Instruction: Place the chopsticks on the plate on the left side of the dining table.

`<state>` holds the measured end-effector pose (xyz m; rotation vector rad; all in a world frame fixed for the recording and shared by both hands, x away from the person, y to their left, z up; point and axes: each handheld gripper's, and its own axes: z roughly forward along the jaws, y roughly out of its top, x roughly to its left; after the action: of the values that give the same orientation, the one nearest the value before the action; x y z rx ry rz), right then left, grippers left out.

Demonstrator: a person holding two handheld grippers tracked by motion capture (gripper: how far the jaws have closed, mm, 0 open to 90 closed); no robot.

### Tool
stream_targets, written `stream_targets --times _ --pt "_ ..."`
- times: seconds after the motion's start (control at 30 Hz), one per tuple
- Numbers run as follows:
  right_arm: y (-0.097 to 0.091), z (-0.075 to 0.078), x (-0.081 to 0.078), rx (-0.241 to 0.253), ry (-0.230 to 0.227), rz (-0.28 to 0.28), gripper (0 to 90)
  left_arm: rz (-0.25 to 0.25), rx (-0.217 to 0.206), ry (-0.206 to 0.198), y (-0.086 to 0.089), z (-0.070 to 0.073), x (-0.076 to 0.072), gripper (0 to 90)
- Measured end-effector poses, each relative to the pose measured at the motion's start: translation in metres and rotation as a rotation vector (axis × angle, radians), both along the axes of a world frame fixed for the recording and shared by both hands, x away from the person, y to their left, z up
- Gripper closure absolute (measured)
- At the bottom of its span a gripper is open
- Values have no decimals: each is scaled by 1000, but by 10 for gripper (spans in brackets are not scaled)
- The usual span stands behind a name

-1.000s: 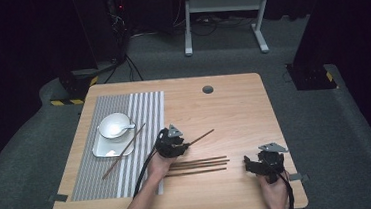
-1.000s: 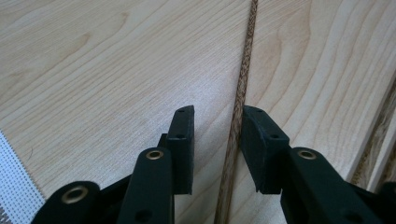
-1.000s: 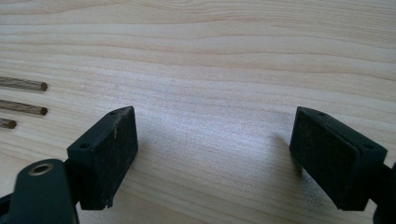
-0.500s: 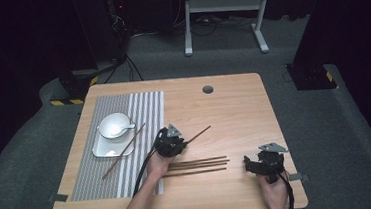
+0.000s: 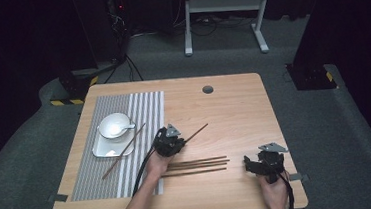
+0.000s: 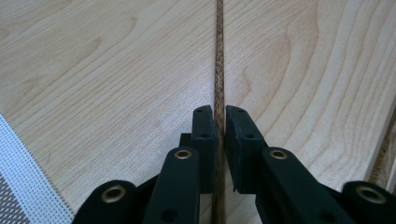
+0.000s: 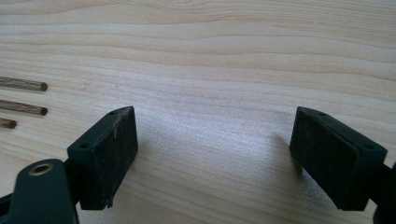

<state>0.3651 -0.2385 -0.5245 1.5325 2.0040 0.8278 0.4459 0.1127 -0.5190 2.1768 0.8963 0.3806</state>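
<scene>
The left gripper (image 6: 219, 123), its jaws having just closed onto the lone chopstick (image 6: 218, 56), has that stick running straight ahead along them on the table (image 5: 234, 110), while the right gripper (image 5: 264, 162) rests wide open, farther away.

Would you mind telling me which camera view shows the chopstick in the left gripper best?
The left gripper view: the chopstick runs up close between the left gripper fingers, which have just closed on it. The high view shows it small, slanting out from that gripper.
</scene>
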Motion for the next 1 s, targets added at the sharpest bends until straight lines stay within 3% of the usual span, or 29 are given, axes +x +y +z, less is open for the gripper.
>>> stream_targets --times 1.0 --pt "0 0 0 0 0 -1 151 -19 -7 -14 2 -1 1 843"
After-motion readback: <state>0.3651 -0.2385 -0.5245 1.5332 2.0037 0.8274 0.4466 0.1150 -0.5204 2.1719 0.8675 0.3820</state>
